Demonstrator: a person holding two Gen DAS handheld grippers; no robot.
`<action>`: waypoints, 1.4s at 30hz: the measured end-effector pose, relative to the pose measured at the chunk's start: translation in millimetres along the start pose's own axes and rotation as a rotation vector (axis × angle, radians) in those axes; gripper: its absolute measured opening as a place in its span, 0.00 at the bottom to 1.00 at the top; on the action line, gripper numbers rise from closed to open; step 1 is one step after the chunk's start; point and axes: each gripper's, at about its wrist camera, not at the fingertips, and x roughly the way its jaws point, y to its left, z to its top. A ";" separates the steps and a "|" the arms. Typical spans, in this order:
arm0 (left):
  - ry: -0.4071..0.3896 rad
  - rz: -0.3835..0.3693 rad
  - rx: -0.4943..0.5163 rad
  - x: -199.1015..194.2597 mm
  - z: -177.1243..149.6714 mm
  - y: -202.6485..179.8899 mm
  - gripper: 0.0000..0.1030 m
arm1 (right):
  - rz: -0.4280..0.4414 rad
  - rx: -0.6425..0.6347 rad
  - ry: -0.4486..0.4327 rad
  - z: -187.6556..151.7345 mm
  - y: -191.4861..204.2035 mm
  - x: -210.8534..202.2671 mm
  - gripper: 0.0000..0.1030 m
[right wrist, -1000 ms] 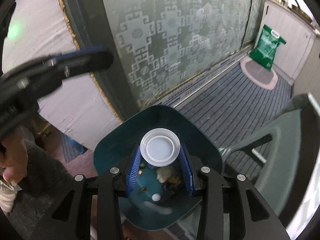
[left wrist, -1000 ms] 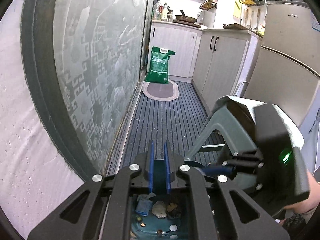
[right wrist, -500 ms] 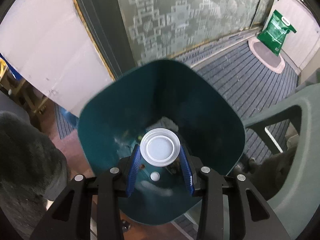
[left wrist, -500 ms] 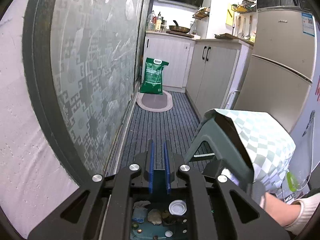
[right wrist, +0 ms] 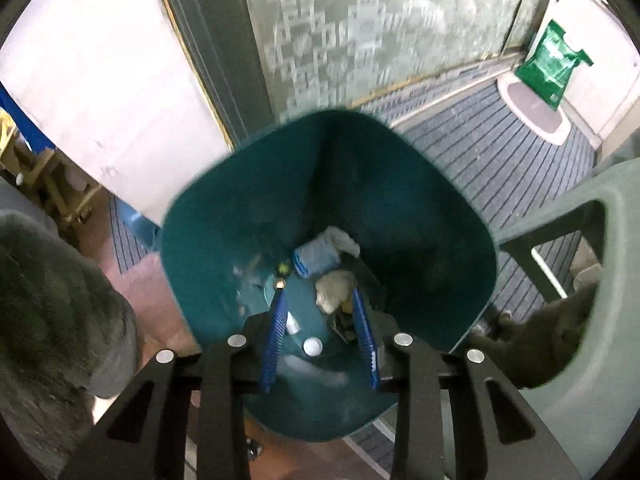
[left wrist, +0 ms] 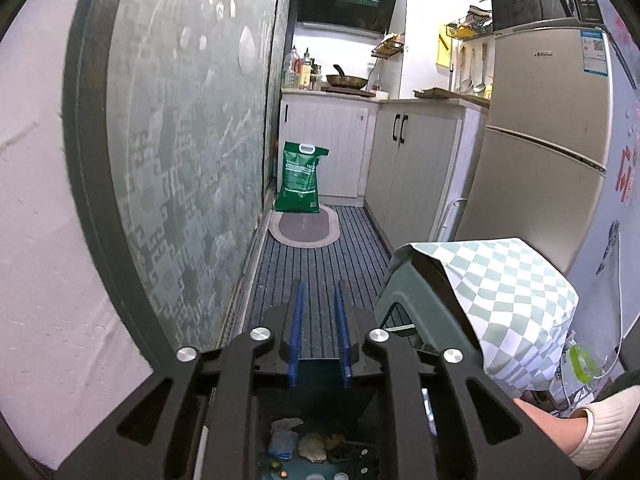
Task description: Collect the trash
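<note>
The right tongs [right wrist: 320, 312] hang spread apart and empty over the teal bin [right wrist: 440, 208], where scraps lie at the bottom. The left tongs [left wrist: 319, 304] grip the bin's wall between nearly closed fingers.

A teal trash bin [right wrist: 420, 208] stands open-topped on the floor. At its bottom lie a crumpled blue wrapper [right wrist: 316, 258], a white tissue [right wrist: 342, 240] and a pale scrap [right wrist: 334, 290].

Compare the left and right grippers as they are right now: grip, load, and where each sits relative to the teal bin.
The left gripper is shut on the teal bin, clamping its wall between narrow-set blue pads; the right gripper is open, pads wide apart and empty. The left gripper sits at the rim, aimed down the kitchen; the right gripper hangs over the bin's mouth, aimed at the trash inside. Both share black frames and blue pads.
</note>
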 end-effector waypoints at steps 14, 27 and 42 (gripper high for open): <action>-0.030 0.067 0.038 -40.2 -0.8 -29.0 0.73 | -0.052 0.071 -0.329 -0.2 -11.3 -154.8 0.33; 0.062 0.156 0.013 -44.3 -26.3 -38.6 0.97 | -0.223 0.299 -0.529 -112.0 -83.5 -282.5 0.97; 0.155 0.151 0.018 -58.5 -51.4 -59.8 0.97 | -0.342 0.393 -0.515 -222.2 -67.4 -319.1 0.97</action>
